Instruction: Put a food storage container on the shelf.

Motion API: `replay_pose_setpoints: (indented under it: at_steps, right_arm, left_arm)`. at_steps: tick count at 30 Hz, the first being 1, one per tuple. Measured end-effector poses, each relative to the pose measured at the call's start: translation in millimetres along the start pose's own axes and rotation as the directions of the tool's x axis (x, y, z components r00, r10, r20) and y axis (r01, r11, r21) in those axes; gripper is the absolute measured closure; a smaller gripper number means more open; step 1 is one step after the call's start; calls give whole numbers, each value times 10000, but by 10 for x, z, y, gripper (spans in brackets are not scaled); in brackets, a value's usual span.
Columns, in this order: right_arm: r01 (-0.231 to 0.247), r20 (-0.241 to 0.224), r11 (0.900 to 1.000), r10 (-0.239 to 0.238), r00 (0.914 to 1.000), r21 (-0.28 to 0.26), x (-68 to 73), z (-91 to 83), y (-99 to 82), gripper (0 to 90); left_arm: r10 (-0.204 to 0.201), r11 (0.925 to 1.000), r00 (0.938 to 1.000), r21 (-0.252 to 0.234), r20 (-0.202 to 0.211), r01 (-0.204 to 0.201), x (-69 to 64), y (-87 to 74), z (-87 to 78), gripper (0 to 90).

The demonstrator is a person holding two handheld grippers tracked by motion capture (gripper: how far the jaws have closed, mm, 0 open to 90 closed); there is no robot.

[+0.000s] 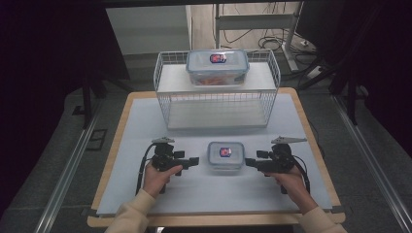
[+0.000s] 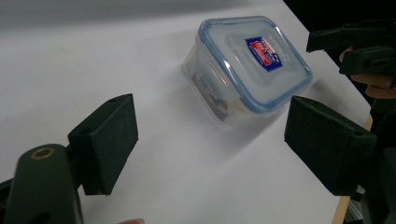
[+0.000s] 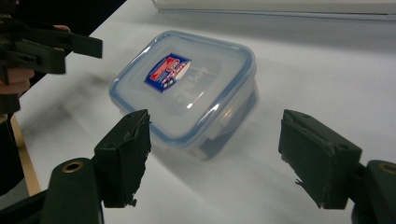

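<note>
Between the two claws, on the white-covered counter [image 1: 145, 194], sits one small clear box [image 1: 226, 156] with a blue-rimmed lid, lid up, nearly square so no long axis shows. Left claw [image 1: 194, 160] and right claw [image 1: 248, 162] flank it, apart from it, each with jaws spread wide and empty. Behind stands one white wire shelf [image 1: 165, 82]; a second, larger lidded box [image 1: 217, 67] lies crosswise on top.

Small box [image 1: 226, 155]: you see clear plastic, a blue-rimmed lid, a red-and-blue label.
Large box [image 1: 217, 67]: the same clear body and label, orange contents.
Basket [image 1: 165, 102]: white wire.
Desk [image 1: 145, 131]: pale blue-grey mat, light wood edge.
Your jaws: black.
Your sleeves [image 1: 131, 213]: cream.
</note>
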State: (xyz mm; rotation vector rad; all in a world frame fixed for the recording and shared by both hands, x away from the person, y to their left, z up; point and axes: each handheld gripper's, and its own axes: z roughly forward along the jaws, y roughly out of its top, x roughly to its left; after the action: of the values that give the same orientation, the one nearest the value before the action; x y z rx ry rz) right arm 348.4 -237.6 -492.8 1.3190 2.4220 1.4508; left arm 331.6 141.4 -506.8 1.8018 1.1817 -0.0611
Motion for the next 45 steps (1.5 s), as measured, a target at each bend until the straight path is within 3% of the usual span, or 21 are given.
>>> replay_pose_setpoints:
  at_steps: [5, 7, 15, 26, 31, 36, 39, 45]
  right_arm:
    - [-604, -77, 9977, 607, 9981, 316, -74, 173, 103, 206]
    - [-685, -63, 9970, 688, 9976, 366, -86, 202, 113, 204]
    - [-1165, -336, 9912, 1188, 9923, 625, -153, 347, 146, 209]
    - [-1521, -646, 9832, 1590, 9852, 1007, -137, 456, 112, 214]
    - [-1775, -999, 9767, 1899, 9767, 1209, -126, 481, 95, 310]
    - [-1862, -1014, 9743, 1995, 9746, 1270, -108, 461, 91, 336]
    - [-1966, -1086, 9748, 2078, 9721, 1050, -97, 386, 70, 427]
    - [-1487, -1162, 9860, 1568, 9808, 753, -31, 292, 10, 489]
  left_arm:
    - [-554, 9985, 9963, 44, 657, 553, 7, 98, 202, 177]
    - [-628, 9979, 9961, 181, 614, 618, 18, 127, 286, 177]
    - [-834, 9940, 9905, 790, 1093, 750, 1, 191, 557, 178]
    - [-1369, 9874, 9786, 1001, 1536, 1224, 38, 169, 626, 239]
    - [-1543, 9840, 9704, 1171, 1858, 1341, 27, 148, 665, 328]
    - [-1342, 9872, 9749, 1092, 1777, 1160, -13, 131, 644, 364]
    - [-1245, 9904, 9767, 814, 1750, 1117, -42, 93, 575, 428]
    - [-623, 9979, 9871, 278, 1472, 588, -156, -17, 485, 476]
